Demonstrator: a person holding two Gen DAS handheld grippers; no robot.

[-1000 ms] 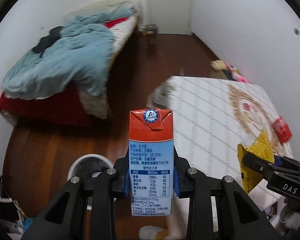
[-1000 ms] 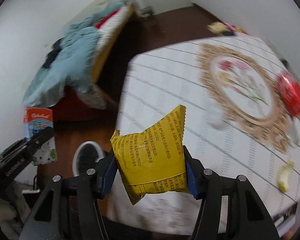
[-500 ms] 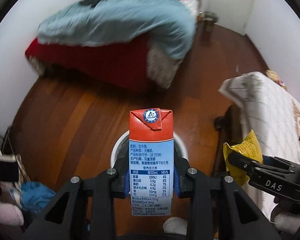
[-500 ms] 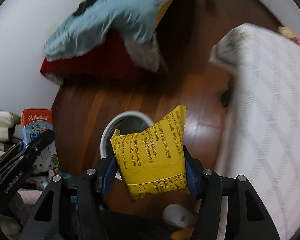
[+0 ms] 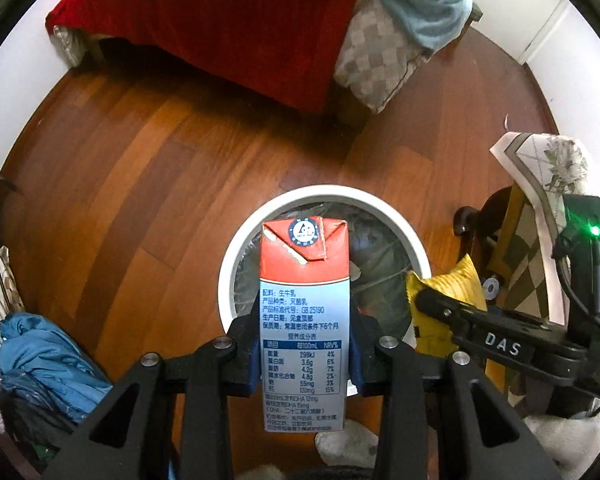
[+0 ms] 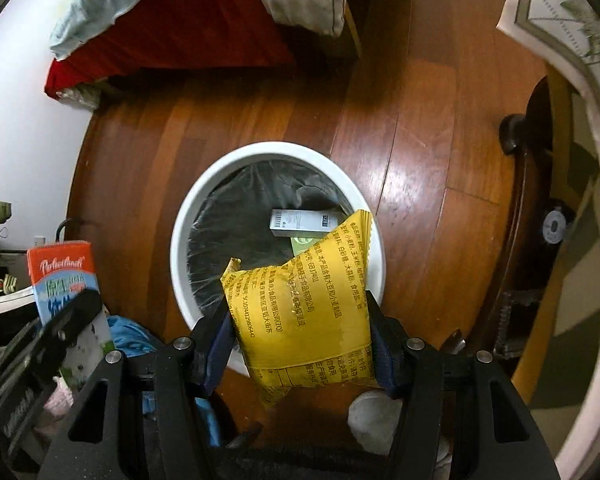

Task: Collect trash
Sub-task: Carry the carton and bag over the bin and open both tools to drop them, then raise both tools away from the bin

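Note:
A red and light-blue milk carton [image 5: 304, 320] stands upright between the pads of my left gripper [image 5: 304, 360]. The jaws are opening, but the pads still press on it. It hangs over the white round bin [image 5: 320, 194] with a black liner. My right gripper [image 6: 300, 344] is shut on a crinkled yellow snack bag [image 6: 300, 312], above the near right rim of the bin [image 6: 276, 150]. A small white box [image 6: 300, 222] lies inside the bin. The carton [image 6: 66, 280] also shows at the left of the right wrist view, and the yellow bag [image 5: 444, 292] at the right of the left wrist view.
The bin stands on a wooden floor [image 5: 160, 184]. A bed with a red sheet [image 5: 220, 32] lies beyond it. A table with a patterned cloth [image 6: 572, 40] and a dark leg [image 6: 520, 140] stands at the right. Blue cloth [image 5: 40, 360] is piled at the left.
Both grippers have swung away from the table and sunk, tilting downwards. They now hang over the bin, each with its item still between its pads.

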